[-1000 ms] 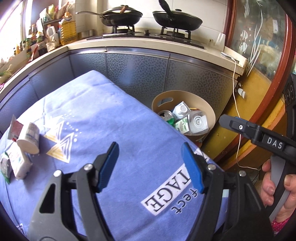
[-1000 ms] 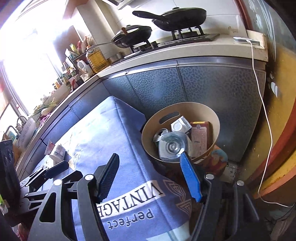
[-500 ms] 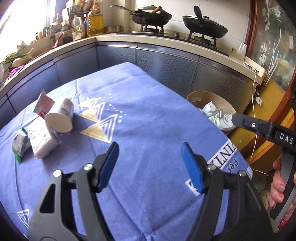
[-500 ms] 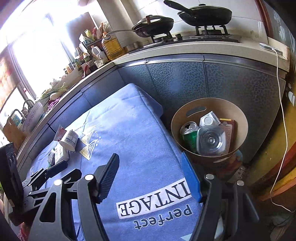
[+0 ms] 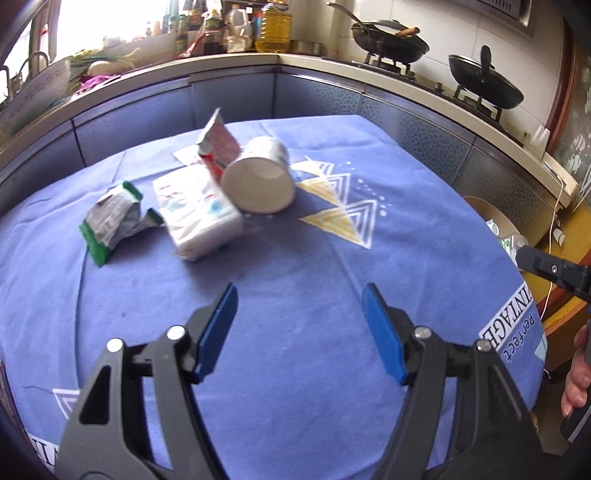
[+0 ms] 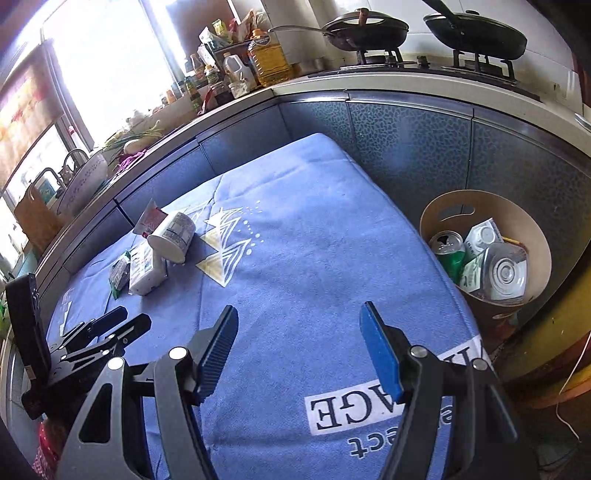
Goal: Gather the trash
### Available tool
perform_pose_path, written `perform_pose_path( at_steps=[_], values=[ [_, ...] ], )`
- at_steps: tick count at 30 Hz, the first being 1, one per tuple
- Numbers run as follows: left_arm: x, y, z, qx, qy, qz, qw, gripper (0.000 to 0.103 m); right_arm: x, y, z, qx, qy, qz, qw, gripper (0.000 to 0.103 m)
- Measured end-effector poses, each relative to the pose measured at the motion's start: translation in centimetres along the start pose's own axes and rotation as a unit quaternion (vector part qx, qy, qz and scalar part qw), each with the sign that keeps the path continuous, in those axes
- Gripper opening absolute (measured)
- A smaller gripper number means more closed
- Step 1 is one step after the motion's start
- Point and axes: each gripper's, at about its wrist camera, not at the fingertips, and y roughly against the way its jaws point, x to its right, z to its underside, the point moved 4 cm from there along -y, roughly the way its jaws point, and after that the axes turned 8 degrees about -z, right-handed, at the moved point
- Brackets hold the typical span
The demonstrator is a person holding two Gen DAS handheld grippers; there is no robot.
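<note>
On the blue tablecloth [image 5: 303, 258] lie a tipped white paper cup [image 5: 258, 177], a white tissue pack [image 5: 197, 212], a crumpled green-and-silver wrapper [image 5: 110, 221] and a red-and-white sachet [image 5: 218, 142]. The same pile shows far left in the right wrist view, with the cup [image 6: 171, 236] on top. My left gripper [image 5: 299, 328] is open and empty, short of the pile. My right gripper [image 6: 297, 349] is open and empty over the cloth's near edge. A tan trash bin [image 6: 484, 254] beside the table holds a green can, cartons and a clear plastic lid.
A grey kitchen counter [image 6: 369, 92] wraps behind the table, with two black pans on a stove [image 6: 424, 33] and bottles near the window. A white cable [image 5: 554, 221] hangs by the yellow cabinet on the right. The bin stands on the floor off the table's right edge.
My left gripper has swung left from the bin toward the trash pile, which now sits ahead of it. My right gripper has pulled back from over the bin. Both stay open.
</note>
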Motion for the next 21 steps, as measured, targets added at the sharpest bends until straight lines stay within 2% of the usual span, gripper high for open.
perform_pose_path(
  at_steps=[6,14,21],
  values=[
    [-5.1,0.4,0.9,0.007,0.029,-0.009,0.9995,0.067,-4.0,-2.0,0.3,-0.015,0.031,-0.003,0.999,0.068],
    [-9.5,0.4,2.2,0.003,0.050,-0.018,0.9986,0.067,-10.0,-5.7,0.8,-0.045,0.081,-0.018,0.996,0.068],
    [-12.7,0.4,2.5,-0.013,0.088,-0.007,0.9960,0.067,-13.4,-9.7,0.0,-0.070,0.093,-0.061,0.991,0.068]
  ],
)
